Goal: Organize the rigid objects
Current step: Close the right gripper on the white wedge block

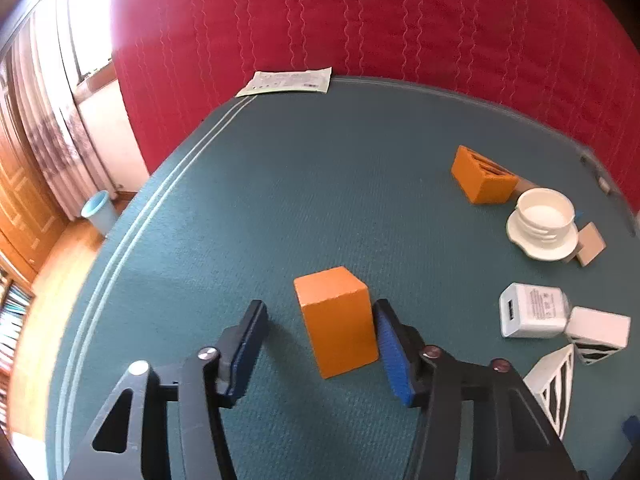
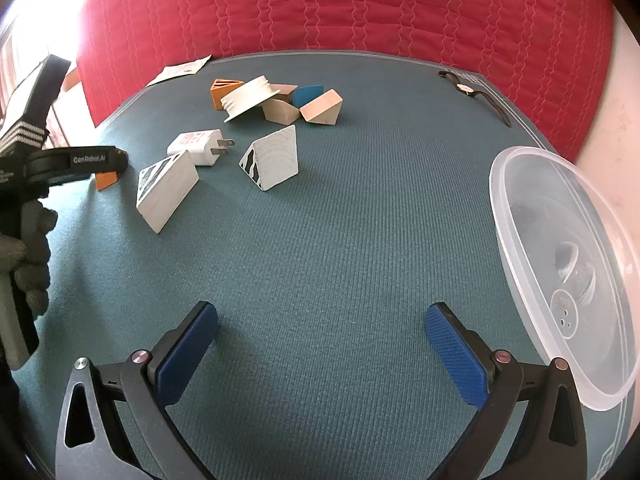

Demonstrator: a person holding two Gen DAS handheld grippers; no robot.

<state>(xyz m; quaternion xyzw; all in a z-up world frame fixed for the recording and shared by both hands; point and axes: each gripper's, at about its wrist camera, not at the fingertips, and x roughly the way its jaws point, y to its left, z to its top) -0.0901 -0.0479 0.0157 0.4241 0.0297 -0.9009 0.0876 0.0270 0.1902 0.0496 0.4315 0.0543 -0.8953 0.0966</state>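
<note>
Left wrist view: orange block [image 1: 338,322] stands upright on the teal desk [image 1: 260,208], between the fingers of the left gripper [image 1: 320,346]. The right blue pad [image 1: 394,356] lies against the block's side or just beside it; the left pad [image 1: 250,344] stands clear of it with desk showing in the gap. Fingers partly open, block not clamped.

Further off on the same desk: an orange hollow wedge [image 1: 482,176], a white threaded lid [image 1: 544,222] with a tan block [image 1: 591,243] just beside it, a white USB charger [image 1: 534,311] touching a white striped wedge [image 1: 598,334], and a second white striped wedge [image 1: 554,384] near the right finger. A paper leaflet [image 1: 288,81] lies at the far desk edge against a red quilted cover [image 1: 360,20].

Right wrist view: right gripper [image 2: 320,356] hangs over bare desk, fingers spread wide, nothing between them. A clear plastic tub [image 2: 560,264] sits just beside its right finger at the desk's edge. A gloved hand [image 2: 28,256] holds the left gripper's handle at the left margin. Beyond, the charger [image 2: 196,146], two white wedges [image 2: 166,190] [image 2: 276,160] and the heap of lid, tan and blue pieces [image 2: 288,98] lie apart. A wristwatch [image 2: 476,94] lies near the far right edge.
</note>
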